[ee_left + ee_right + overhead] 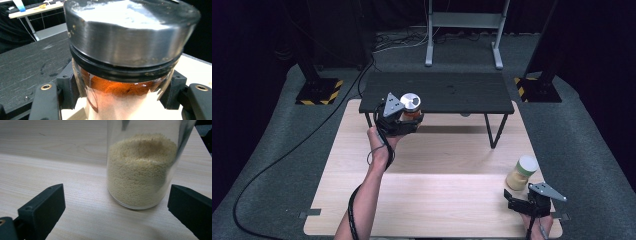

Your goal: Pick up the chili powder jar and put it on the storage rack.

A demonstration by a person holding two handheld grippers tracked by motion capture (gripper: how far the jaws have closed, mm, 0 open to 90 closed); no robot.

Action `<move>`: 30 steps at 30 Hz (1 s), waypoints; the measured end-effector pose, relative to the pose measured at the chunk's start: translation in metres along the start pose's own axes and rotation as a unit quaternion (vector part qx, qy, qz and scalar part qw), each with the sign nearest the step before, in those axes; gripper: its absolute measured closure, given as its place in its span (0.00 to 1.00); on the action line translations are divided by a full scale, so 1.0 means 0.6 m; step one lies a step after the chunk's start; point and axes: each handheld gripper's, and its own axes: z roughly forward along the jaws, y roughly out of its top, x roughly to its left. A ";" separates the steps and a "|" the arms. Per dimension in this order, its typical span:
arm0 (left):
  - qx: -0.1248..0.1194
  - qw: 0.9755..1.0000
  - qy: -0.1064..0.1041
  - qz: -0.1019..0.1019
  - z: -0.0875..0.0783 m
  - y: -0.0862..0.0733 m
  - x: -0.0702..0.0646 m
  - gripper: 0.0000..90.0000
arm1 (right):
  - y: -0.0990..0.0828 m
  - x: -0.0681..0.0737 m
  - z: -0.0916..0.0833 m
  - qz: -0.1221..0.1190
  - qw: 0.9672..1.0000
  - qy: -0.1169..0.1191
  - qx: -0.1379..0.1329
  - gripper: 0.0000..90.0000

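My left gripper (408,121) is shut on a glass jar (411,108) of orange-red powder with a silver metal lid. I hold it lifted just in front of the low black shelf (439,92). In the left gripper view the jar (125,75) sits tight between both jaws, its lid looming over them. My right gripper (515,199) stands open at the table's front right corner. A second glass jar (521,173) with pale yellow grains and a light lid stands just beyond it. In the right gripper view this jar (141,170) rests on the wood ahead of the spread jaws, untouched.
The light wooden table (437,165) carries the low black shelf on thin legs at its far edge. Grey carpet surrounds the table, with cables, black stand bases with yellow-striped edges and a grey metal frame (464,30) behind.
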 end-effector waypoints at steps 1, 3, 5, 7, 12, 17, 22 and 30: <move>-0.001 1.000 0.000 -0.001 0.000 0.001 0.001 0.35 | 0.000 0.000 0.000 0.000 1.000 0.000 0.000 0.00; -0.002 1.000 0.000 -0.001 0.001 0.005 0.002 0.35 | 0.000 0.000 0.000 0.000 1.000 0.000 0.000 0.00; -0.002 1.000 -0.001 0.001 0.001 0.009 0.003 0.35 | 0.000 -0.001 0.000 0.001 1.000 0.000 0.001 0.00; -0.002 1.000 0.000 0.001 0.002 0.013 0.004 0.35 | 0.001 -0.001 0.000 0.001 1.000 0.000 0.001 0.00; -0.003 1.000 0.001 0.003 0.005 0.021 0.006 0.35 | 0.000 -0.001 0.000 0.001 1.000 0.000 0.001 0.00; -0.005 1.000 0.003 0.003 0.007 0.029 0.009 0.35 | 0.001 -0.001 0.000 0.002 1.000 0.001 0.001 0.00; -0.006 1.000 0.005 0.002 0.010 0.038 0.013 0.35 | 0.001 -0.001 0.001 0.001 1.000 0.001 0.001 0.00; -0.004 1.000 0.010 -0.004 0.020 0.048 0.022 0.35 | 0.000 -0.001 0.000 0.001 1.000 0.001 0.001 0.00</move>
